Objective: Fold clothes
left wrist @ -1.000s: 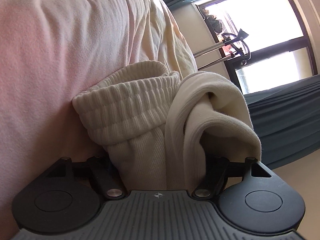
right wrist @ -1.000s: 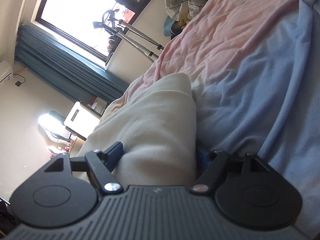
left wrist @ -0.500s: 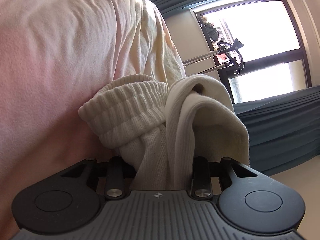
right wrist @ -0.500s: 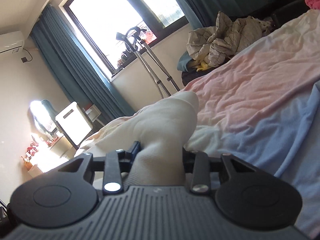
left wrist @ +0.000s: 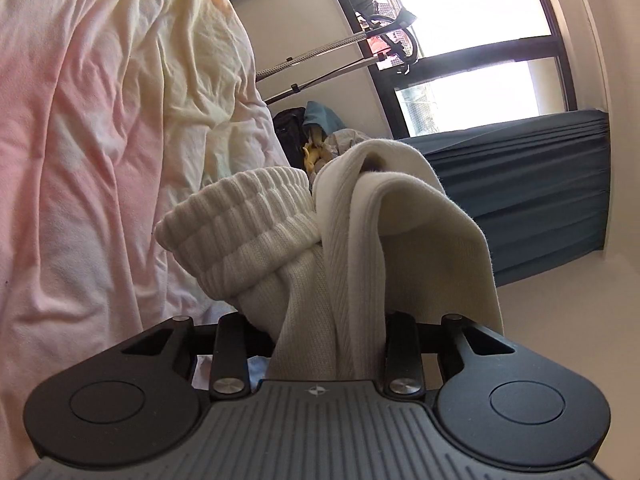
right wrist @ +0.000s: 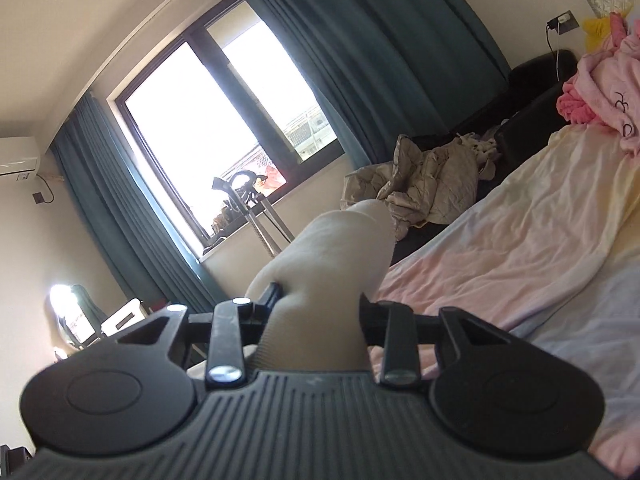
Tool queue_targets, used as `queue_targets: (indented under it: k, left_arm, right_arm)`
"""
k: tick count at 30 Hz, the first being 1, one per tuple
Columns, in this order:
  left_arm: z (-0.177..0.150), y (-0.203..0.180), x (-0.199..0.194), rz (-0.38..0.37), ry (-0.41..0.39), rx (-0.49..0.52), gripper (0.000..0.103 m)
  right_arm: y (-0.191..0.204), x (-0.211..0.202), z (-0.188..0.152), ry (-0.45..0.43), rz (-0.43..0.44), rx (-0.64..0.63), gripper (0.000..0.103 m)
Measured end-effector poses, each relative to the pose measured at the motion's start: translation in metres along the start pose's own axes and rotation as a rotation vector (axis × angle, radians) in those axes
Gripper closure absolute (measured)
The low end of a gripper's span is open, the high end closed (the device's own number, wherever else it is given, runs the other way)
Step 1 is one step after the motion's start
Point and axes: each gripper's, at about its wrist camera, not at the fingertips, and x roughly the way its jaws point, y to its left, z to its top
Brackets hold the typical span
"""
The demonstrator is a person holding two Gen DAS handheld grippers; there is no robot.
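Up close in the left wrist view, the left gripper (left wrist: 320, 332) squeezes a bunch of cream cloth (left wrist: 340, 280) between its two black fingers (left wrist: 230, 344). That view shows a thick ribbed cuff (left wrist: 236, 232) bulging out at 10 o'clock from the grip, with fat knitted ridges. A smoother, fuzzy fold (left wrist: 416, 220) flops over at 1 o'clock. No other view shows the cuff.

The right wrist view shows the right gripper (right wrist: 318, 320), which also pinches cream cloth (right wrist: 328, 272) tight. From this side the cloth looks plain and smooth, a round lump poking up past the fingers (right wrist: 226, 340). Whether both grippers hold the same piece of clothing, I cannot tell.

Only the right wrist view shows a pile of pink clothes (right wrist: 600, 84) far off at 2 o'clock, and a crumpled grey-tan blanket (right wrist: 424, 176) at 1 o'clock. It also shows a white air conditioner (right wrist: 18, 156) on the wall at 9 o'clock and a plug in a wall socket (right wrist: 562, 22) at 1 o'clock.

Both views show the bed sheet (left wrist: 100, 140), soft and wrinkly, pink fading to pale yellow. In the right wrist view the sheet (right wrist: 520, 240) fills the 3 o'clock side and turns light blue lower down.

Both views show a bright window (right wrist: 200, 120) with a dark frame, long teal curtains (right wrist: 380, 40) and thin metal poles (left wrist: 320, 46) leaning by the sill. The walls are cream.
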Motion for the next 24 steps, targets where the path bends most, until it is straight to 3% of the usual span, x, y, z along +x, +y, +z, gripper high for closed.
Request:
queue_targets:
  k: [9,14,19,24]
  left_arm:
    - [-0.073,-0.053,0.099,-0.170,0.114,0.103,0.065]
    - [-0.114,-0.057,0.163,-0.212,0.169,0.128,0.065]
    - [-0.136,-0.050,0.220,-0.200,0.226,0.208,0.065]
    - [-0.146,-0.017,0.264,-0.091,0.271,0.231,0.065]
  right_arm:
    - [-0.083,-0.042,0.068,-0.183,-0.100,0.027,0.067]
    - [-0.149,-0.051,0.072,-0.309,-0.159,0.074,0.067]
    - [-0.211,-0.037,0.053,-0.389,-0.261,0.153,0.067]
    - [-0.253,0.001,0.025,-0.301,-0.404,0.242,0.067]
